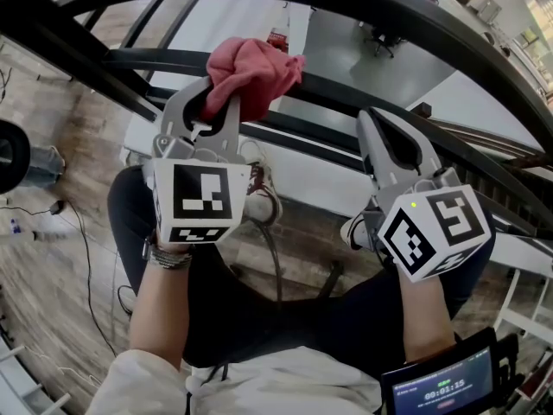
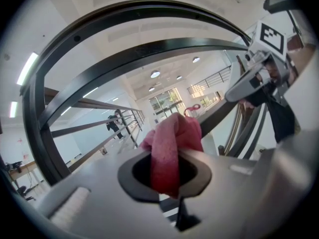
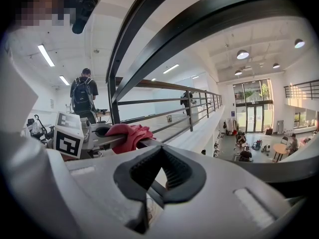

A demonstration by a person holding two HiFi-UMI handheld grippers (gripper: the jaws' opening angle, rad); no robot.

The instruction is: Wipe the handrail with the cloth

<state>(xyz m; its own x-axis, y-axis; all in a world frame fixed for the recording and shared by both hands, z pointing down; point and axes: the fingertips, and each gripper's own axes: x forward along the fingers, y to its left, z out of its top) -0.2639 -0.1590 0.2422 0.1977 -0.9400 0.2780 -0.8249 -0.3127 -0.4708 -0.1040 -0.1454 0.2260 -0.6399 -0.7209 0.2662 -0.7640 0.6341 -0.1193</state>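
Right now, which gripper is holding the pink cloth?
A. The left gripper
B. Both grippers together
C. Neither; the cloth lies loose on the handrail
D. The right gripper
A: the pink cloth is pinched between the jaws of the left gripper, while the right gripper has its jaws together with nothing between them.

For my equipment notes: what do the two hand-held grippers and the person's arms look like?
The left gripper and right gripper have light grey tongs with dark lining; each carries a white cube with black square markers. The right cube has a green light. The left wrist wears a bracelet.
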